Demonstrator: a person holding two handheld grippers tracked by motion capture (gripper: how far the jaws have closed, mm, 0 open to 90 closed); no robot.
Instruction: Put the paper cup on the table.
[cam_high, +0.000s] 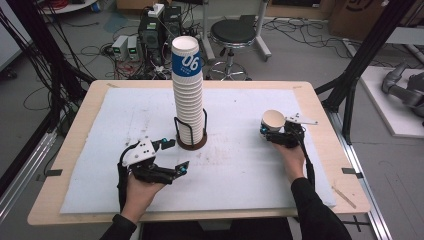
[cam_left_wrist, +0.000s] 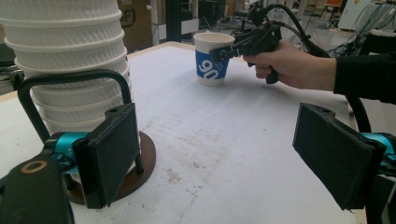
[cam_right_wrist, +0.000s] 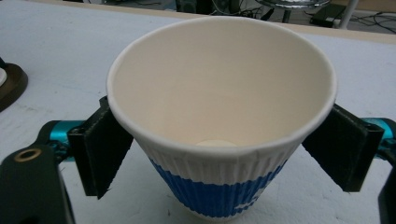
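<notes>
With the cup (cam_right_wrist: 219, 121) standing between the wide-open right gripper (cam_right_wrist: 219, 154), draw straight back toward six o'clock, clear of the rim, while the left gripper (cam_left_wrist: 210, 154) waits open and empty.

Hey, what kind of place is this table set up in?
Probably a robotics lab or workshop. Loose cables and electronics boxes cover the floor behind the table, and a rolling stool stands there.
</notes>
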